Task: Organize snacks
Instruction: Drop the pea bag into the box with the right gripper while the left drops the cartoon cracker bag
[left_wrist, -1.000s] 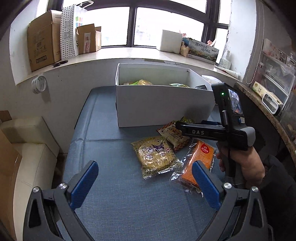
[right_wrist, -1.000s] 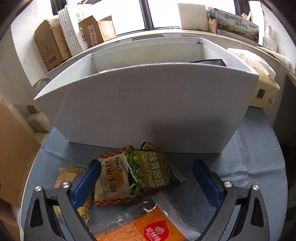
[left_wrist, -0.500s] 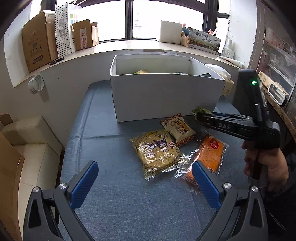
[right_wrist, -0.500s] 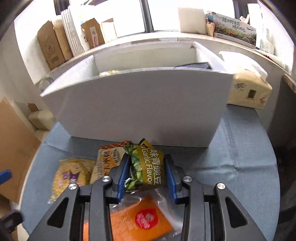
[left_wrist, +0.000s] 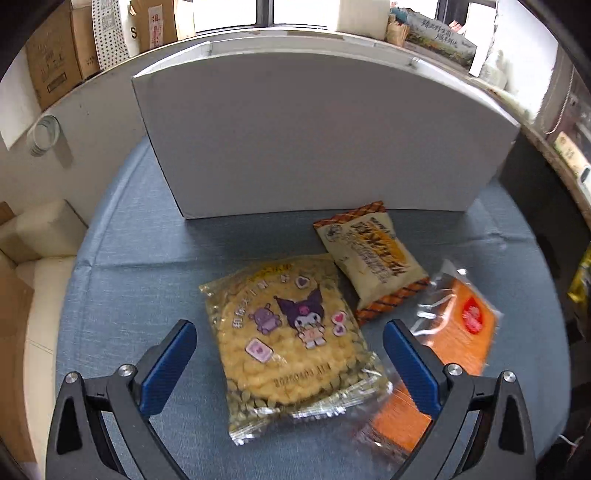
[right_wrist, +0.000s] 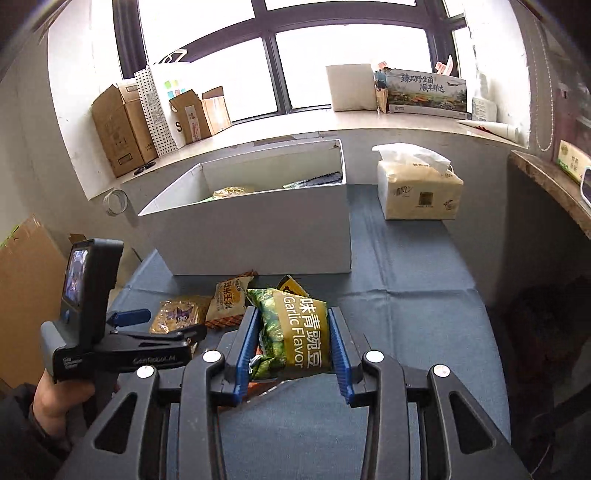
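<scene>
Here, through my left wrist camera, my left gripper hangs with its jaws spread wide, one blue finger on each side of the yellow cartoon snack bag, which lies flat on the blue cloth. I cannot tell whether the fingers touch it. A cream packet with an orange border lies just beyond it, its corner touching the yellow bag, and an orange packet in clear wrap lies to the right, partly behind my right-hand finger. The white box stands right behind them.

Through my right wrist camera, my right gripper has its jaws clamped on the green garlic-flavor bag, held above the cloth in front of the white box. The box already holds a few packets. A tissue pack sits just right of the box.
</scene>
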